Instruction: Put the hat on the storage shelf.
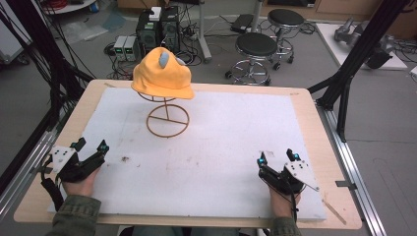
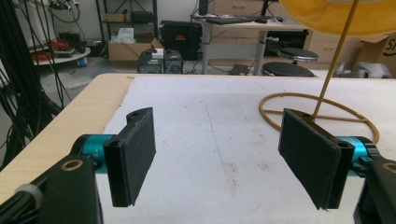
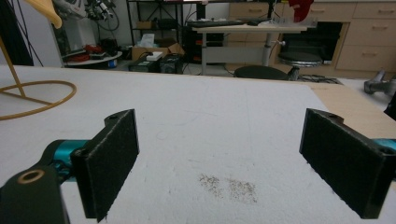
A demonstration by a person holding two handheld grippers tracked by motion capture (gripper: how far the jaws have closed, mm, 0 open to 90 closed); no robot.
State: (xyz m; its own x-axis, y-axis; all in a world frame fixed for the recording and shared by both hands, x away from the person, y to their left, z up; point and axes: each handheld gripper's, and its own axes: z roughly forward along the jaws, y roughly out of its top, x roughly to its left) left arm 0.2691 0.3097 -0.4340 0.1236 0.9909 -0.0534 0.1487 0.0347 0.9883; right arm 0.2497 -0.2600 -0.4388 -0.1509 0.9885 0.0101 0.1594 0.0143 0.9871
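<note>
My left gripper (image 1: pixel 90 150) at 8 o'clock and right gripper (image 1: pixel 278 158) at 4 rest on the mat, jaws apart, empty. Hat (image 1: pixel 162 73) sits atop its wire stand (image 1: pixel 167 119) at 12. I'd approach low, pinch the brim, lift straight.

Hat (image 1: pixel 162 73) on stand (image 1: pixel 167 119), table (image 1: pixel 314 118) rear-left

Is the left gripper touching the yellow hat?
Apart. The high view shows the left gripper at the table's near edge, with bare white mat between it and the hat on its stand.
</note>
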